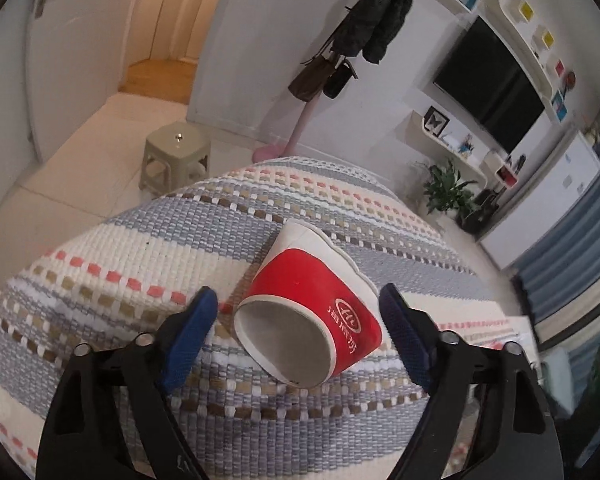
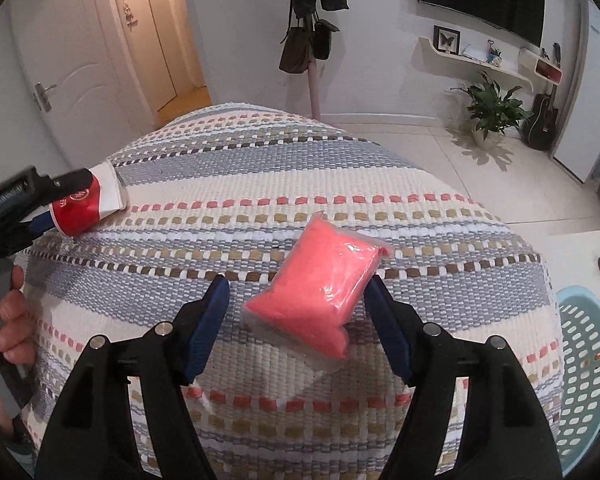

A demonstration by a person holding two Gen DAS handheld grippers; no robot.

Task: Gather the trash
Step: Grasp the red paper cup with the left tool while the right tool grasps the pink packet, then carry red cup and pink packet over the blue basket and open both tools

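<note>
On coarse woven striped cloth [image 2: 300,168]: crushed red-and-white paper cup [image 1: 308,320] lying on its side, oval mouth toward the lens, between the spread blue ribbed pads of the left gripper [image 1: 298,304], neither pad pressing. Farther right, soft pink packet [image 2: 320,284] in crinkled clear film, flat between the spread right gripper [image 2: 296,292] pads; perforated teal plastic basket [image 2: 588,364] beside the cloth's edge.

Cup [image 2: 85,202] left of packet [image 2: 320,292] on woven mat [image 2: 260,184]
</note>
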